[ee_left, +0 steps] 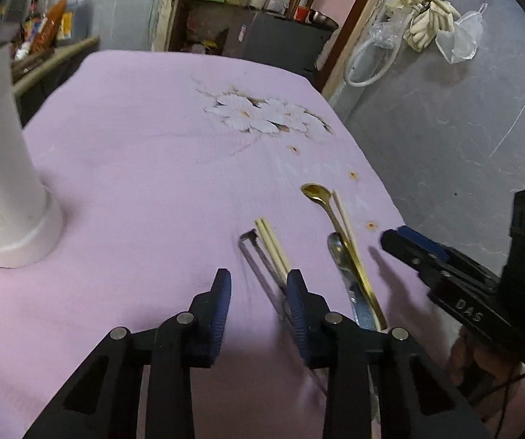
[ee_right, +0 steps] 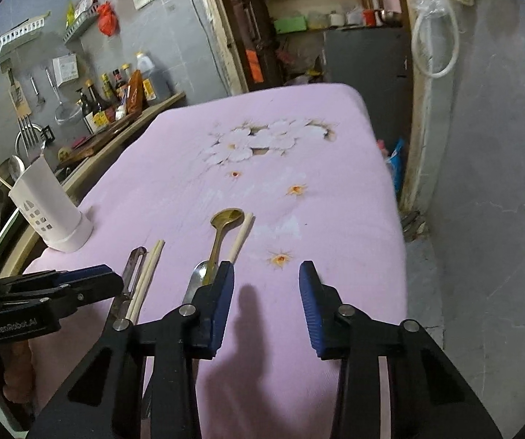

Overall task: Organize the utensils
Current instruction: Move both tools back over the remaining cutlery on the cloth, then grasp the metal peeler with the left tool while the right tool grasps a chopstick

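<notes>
The left tool (ee_left: 258, 292) hangs low over the near part of the counter (ee_left: 134, 139) with its blue pads (ee_left: 222, 292) spread and nothing between them; the right tool (ee_right: 266, 285) is spread too, over bare pink cloth near the right edge, pinching nothing. No earlier view is at hand, so only the present gap can be told.

The utensils lie in two small bunches near the near edge. The left bunch is a metal peeler (ee_right: 130, 274) touching a pair of pale chopsticks (ee_right: 149, 274). The right bunch is a gold spoon (ee_right: 225, 226), a silver spoon (ee_right: 198, 278) overlapping its handle, and another chopstick (ee_right: 242, 234) just beside them. The white utensil holder (ee_right: 52, 208) stands upright toward the left edge, well apart from both bunches — it already has a fork and a spoon poking out.

The step in hand looks like the first pick. The left tool sits just left of the peeler bunch, its right pad partly over it, so it likely wants a small shift right to straddle one item. Better to take a single thin piece across its handle than the whole bunch — the pieces touch and could drag each other. The right tool's left pad is already by the spoons.
</notes>
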